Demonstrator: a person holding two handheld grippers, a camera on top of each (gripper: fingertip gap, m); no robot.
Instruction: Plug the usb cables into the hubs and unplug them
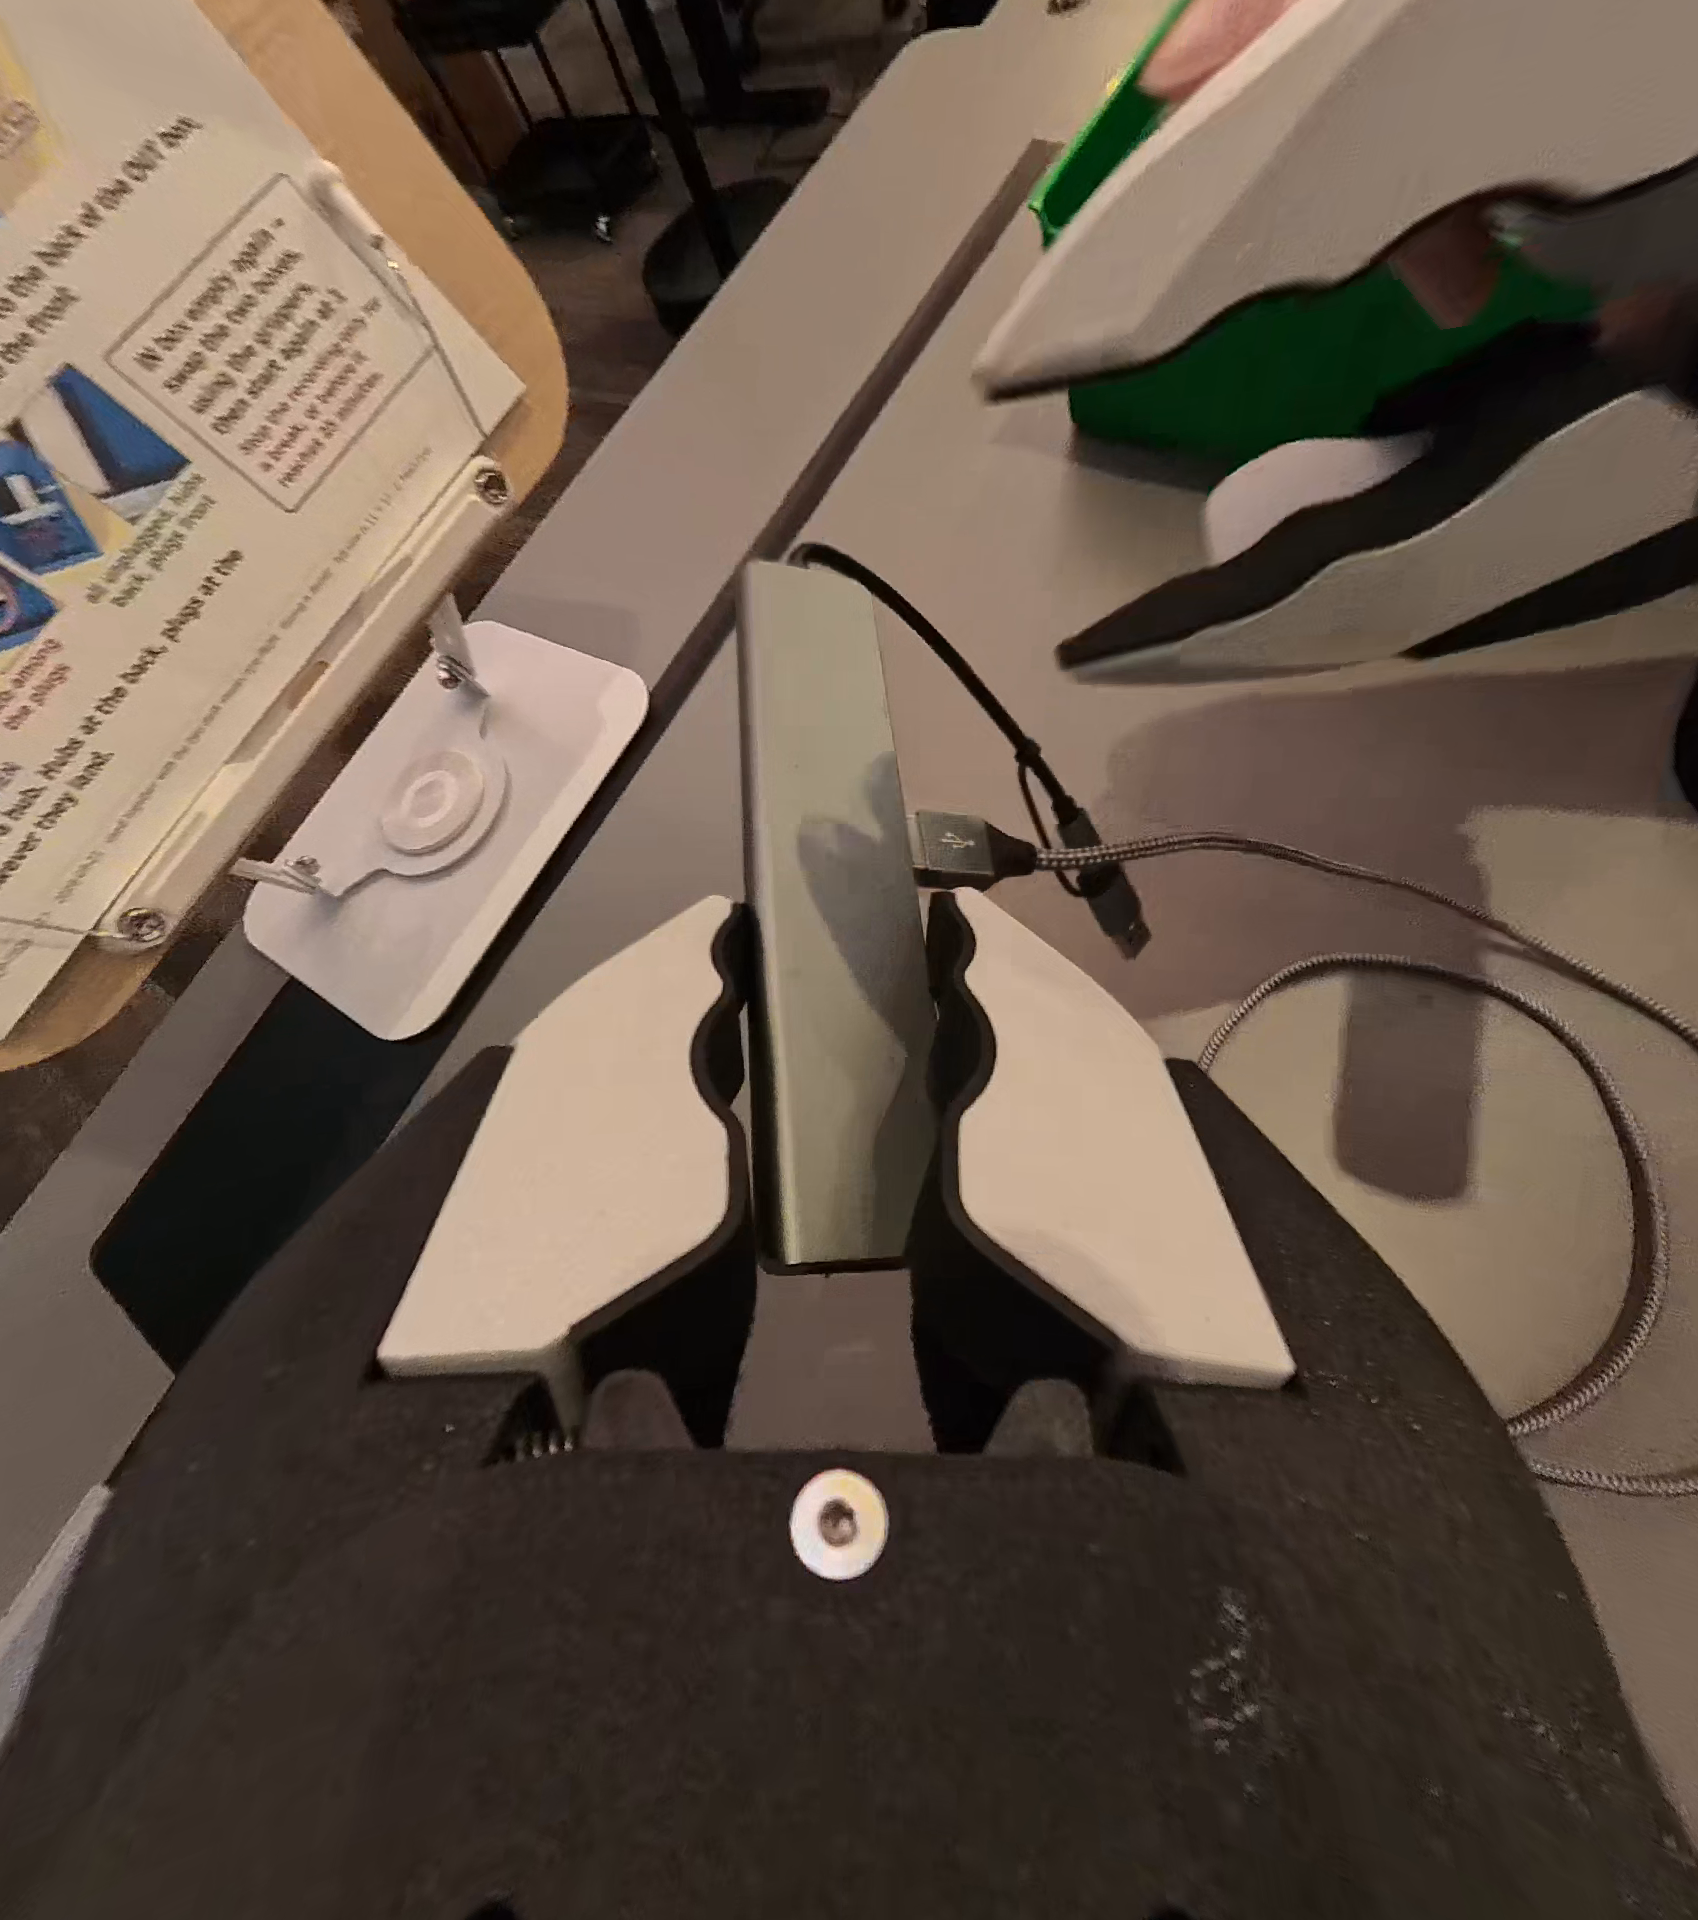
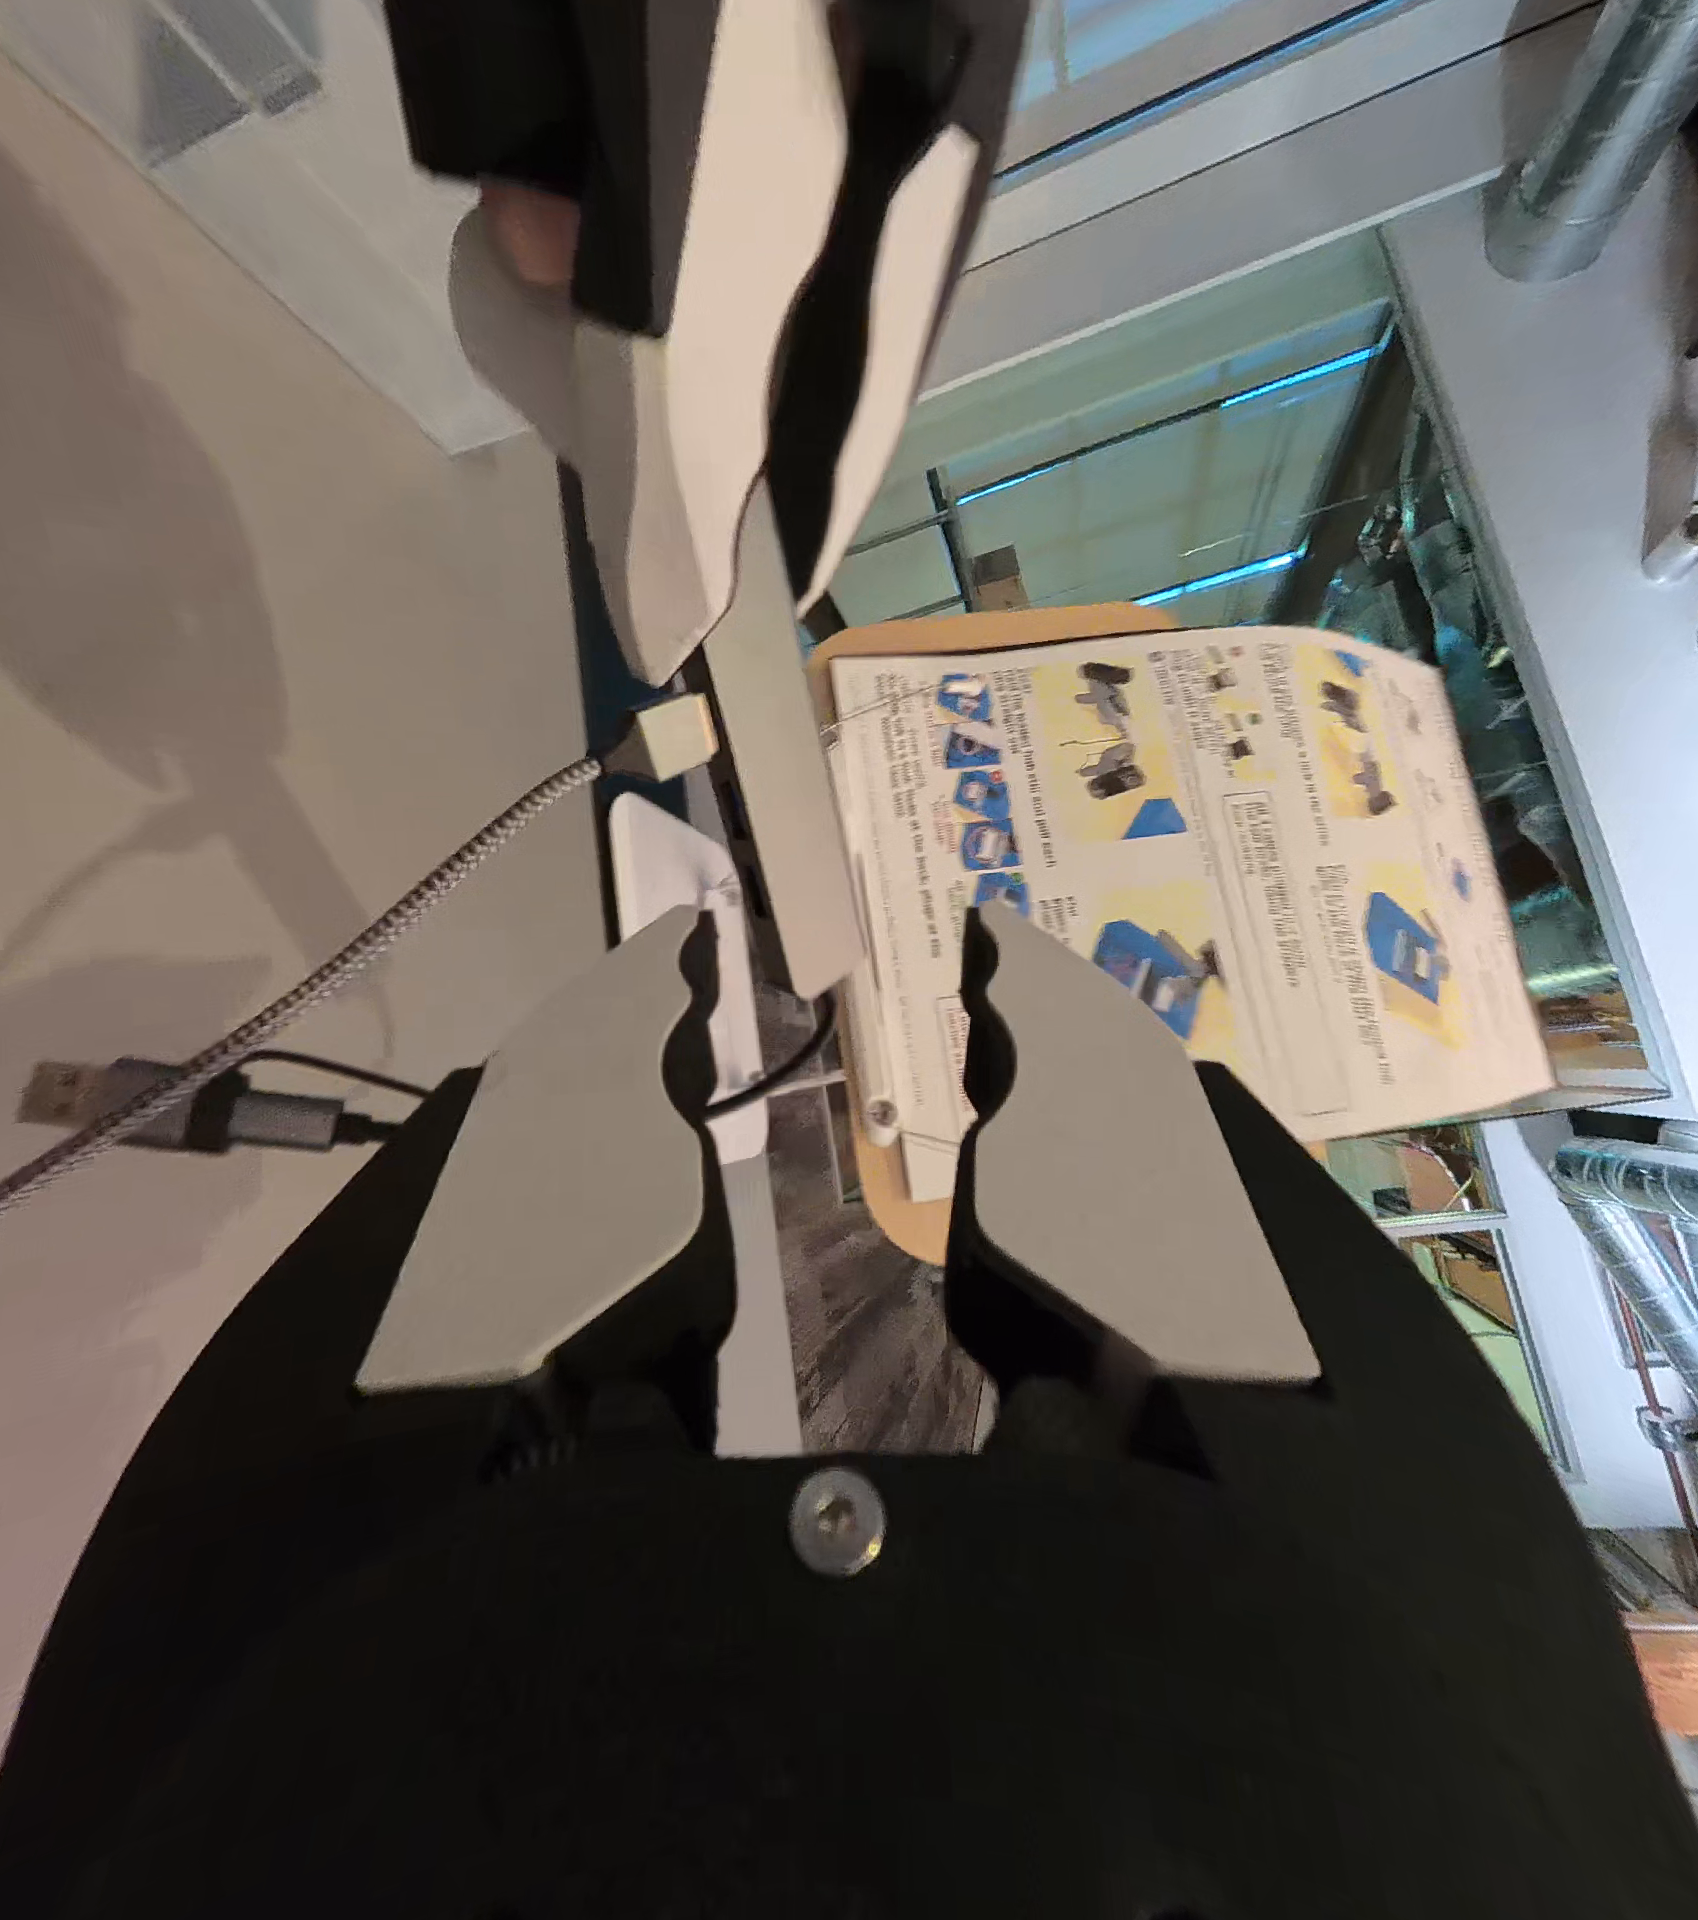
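The hub (image 1: 829, 935), a slim grey bar, sits at frame centre in the left wrist view, clamped by its long sides between the fingers of the left gripper (image 1: 834, 940). A braided usb cable (image 1: 1510, 997) is plugged into its right edge, its slack looping over bare grey table (image 1: 1084, 582) at lower right. The hub's own black lead (image 1: 970, 686) curls just beside that plug. The right gripper (image 1: 1021, 509) hovers upper right, spread wide and holding nothing, apart from the hub. An instruction sheet (image 1: 149, 499) on a stand crowds the upper left, at the table's edge
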